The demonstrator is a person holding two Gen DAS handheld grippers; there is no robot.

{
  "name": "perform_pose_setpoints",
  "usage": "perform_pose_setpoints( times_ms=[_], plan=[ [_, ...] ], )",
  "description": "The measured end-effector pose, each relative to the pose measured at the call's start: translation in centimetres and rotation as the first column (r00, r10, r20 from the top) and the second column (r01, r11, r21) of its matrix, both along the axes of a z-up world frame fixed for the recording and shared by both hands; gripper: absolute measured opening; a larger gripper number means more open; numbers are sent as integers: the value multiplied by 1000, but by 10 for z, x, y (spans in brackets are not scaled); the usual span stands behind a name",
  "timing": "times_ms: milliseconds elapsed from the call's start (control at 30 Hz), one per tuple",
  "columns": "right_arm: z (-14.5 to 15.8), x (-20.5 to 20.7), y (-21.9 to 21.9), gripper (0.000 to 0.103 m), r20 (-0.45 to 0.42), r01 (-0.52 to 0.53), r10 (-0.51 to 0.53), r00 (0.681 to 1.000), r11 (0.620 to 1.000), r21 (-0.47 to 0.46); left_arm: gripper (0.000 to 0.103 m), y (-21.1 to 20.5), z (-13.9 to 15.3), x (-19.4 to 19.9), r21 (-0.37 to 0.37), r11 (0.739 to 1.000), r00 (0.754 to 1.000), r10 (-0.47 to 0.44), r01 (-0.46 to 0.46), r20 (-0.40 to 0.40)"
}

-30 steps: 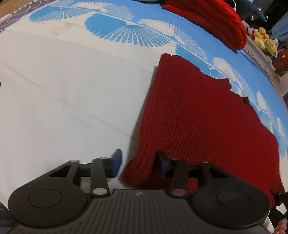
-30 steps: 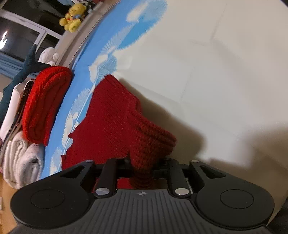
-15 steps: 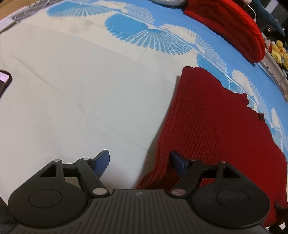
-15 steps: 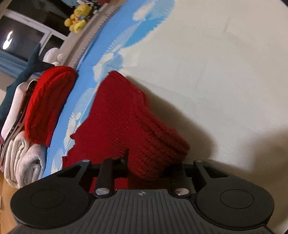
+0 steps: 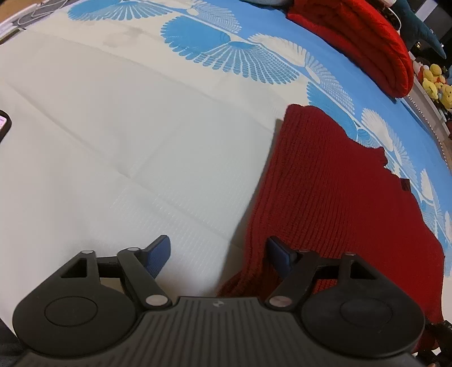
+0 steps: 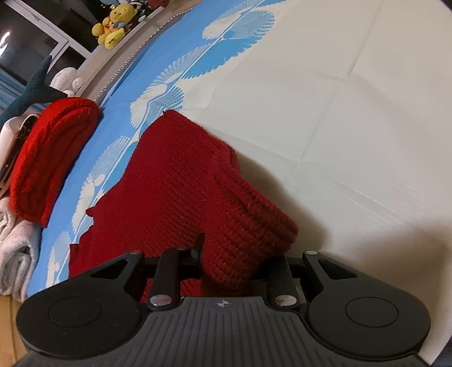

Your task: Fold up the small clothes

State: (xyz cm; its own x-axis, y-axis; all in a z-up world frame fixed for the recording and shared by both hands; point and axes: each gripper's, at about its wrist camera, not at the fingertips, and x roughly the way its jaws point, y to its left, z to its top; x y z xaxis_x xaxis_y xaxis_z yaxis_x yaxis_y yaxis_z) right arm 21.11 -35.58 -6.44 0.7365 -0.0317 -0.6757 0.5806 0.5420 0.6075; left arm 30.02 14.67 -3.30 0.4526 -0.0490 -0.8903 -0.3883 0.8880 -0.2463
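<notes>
A dark red knitted garment (image 5: 333, 197) lies on the bed sheet (image 5: 113, 127), folded over along its left side. My left gripper (image 5: 219, 254) is open and empty; its right blue fingertip (image 5: 278, 255) rests at the garment's near left edge, its left fingertip over bare sheet. In the right wrist view the same garment (image 6: 175, 180) bulges up toward the camera. My right gripper (image 6: 237, 254) has its fingers spread around a thick fold of the knit, which fills the gap and hides the right fingertip.
A folded bright red knit (image 5: 364, 39) lies at the far edge of the bed, next to grey-white towels (image 6: 14, 242). Yellow plush toys (image 6: 113, 22) sit on a ledge behind. A phone (image 5: 3, 124) shows at the left edge.
My left gripper opened wide and let go of the garment's edge, then drew back. My right gripper's fingers spread apart, and the held fold now bulges wider between them.
</notes>
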Motion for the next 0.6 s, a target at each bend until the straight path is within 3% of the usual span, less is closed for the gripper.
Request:
perform_pose_setpoints(
  times_ms=[200,333,367,500,600],
  plan=[
    [5,3,8,25,-24,7,-8,1000,999,-52,87,20,11,-5,-52,998,999,-31,31,7],
    [9,8,14,24,-55,10,-15,998,995,-95,89,35,29,-16,-130,990,996,-48,58,74],
    [12,10,17,24,-67,8,-16,998,993,-114,89,40,34,-18,-118,992,995,-44,54,84],
    [30,18,39,21,-103,-20,-8,995,964,-266,89,60,44,-23,61,997,997,31,-36,77],
    [58,22,77,16,-60,-70,47,997,881,-467,89,85,56,-29,139,986,989,77,-94,124]
  ],
)
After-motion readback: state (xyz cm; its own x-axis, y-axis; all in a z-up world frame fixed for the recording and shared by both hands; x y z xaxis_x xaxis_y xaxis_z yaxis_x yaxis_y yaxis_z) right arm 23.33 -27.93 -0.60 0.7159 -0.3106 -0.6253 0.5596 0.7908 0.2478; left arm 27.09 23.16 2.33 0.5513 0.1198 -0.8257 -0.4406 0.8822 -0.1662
